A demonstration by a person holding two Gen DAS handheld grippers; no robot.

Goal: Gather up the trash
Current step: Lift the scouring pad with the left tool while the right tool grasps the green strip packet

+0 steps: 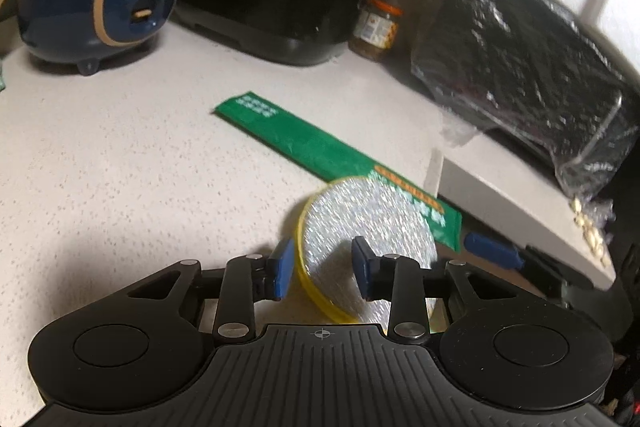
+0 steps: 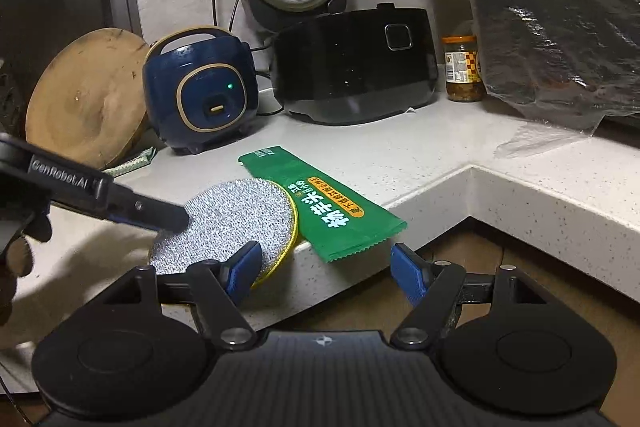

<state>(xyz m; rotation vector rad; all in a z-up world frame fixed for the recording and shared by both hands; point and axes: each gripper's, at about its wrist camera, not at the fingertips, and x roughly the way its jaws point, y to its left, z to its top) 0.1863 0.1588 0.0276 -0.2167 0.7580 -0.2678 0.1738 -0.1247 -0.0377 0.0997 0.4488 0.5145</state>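
Green wrapper (image 1: 320, 151) partly under silver pad (image 1: 368, 227); black wrapped block (image 2: 560, 19) edge-cropped.

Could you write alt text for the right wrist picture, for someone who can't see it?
A round silver scouring pad with a yellow rim lies on a green printed wrapper at the edge of a pale speckled counter. The left gripper reaches onto the pad; the right gripper hangs open nearby.

Kitchen; rice cookers (image 2: 200, 95) on countertop (image 2: 400, 151)
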